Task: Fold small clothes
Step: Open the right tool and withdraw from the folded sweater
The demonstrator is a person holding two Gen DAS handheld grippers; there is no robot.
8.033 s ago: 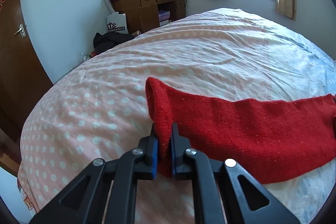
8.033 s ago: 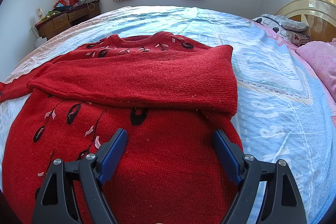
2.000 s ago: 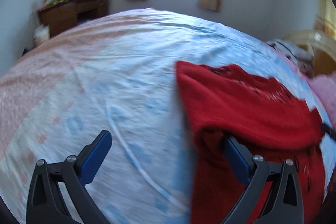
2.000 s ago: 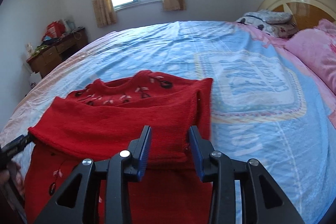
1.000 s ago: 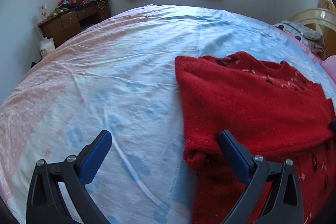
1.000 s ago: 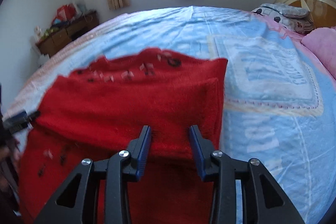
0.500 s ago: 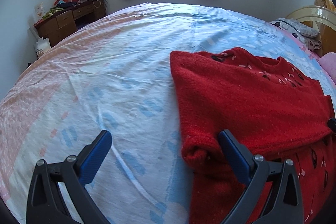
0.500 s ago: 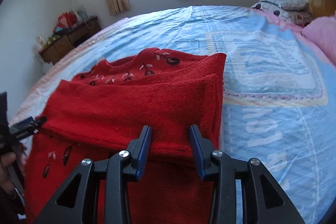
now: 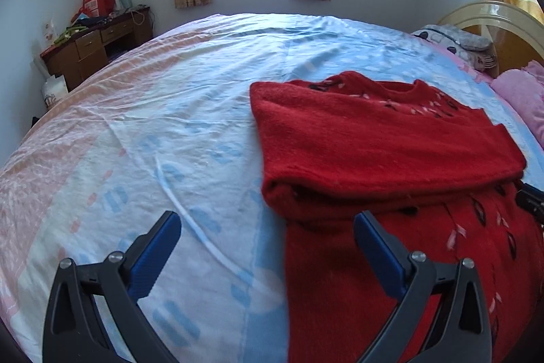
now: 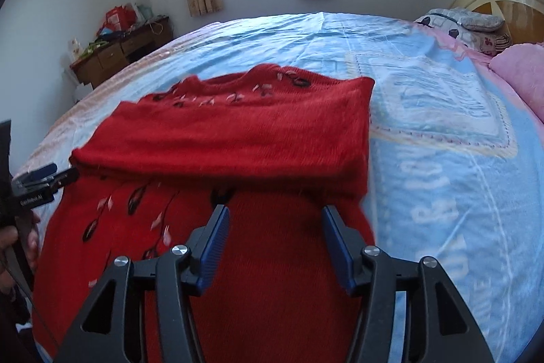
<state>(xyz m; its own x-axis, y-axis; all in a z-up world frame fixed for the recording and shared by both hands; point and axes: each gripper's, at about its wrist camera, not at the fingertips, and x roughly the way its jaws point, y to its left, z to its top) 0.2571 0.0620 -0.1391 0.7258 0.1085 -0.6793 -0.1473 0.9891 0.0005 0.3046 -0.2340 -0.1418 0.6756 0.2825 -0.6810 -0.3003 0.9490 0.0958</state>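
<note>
Right gripper (image 10: 272,237) jaws now spread and off the red sweater (image 10: 238,138), left gripper (image 9: 268,244) jaws wide and empty, both sleeves laid across the chest on the bed (image 9: 170,111), ready for the hem fold.

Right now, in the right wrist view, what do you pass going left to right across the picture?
Left gripper → wooden desk → red sweater → blue bedsheet → pink pillow.
</note>
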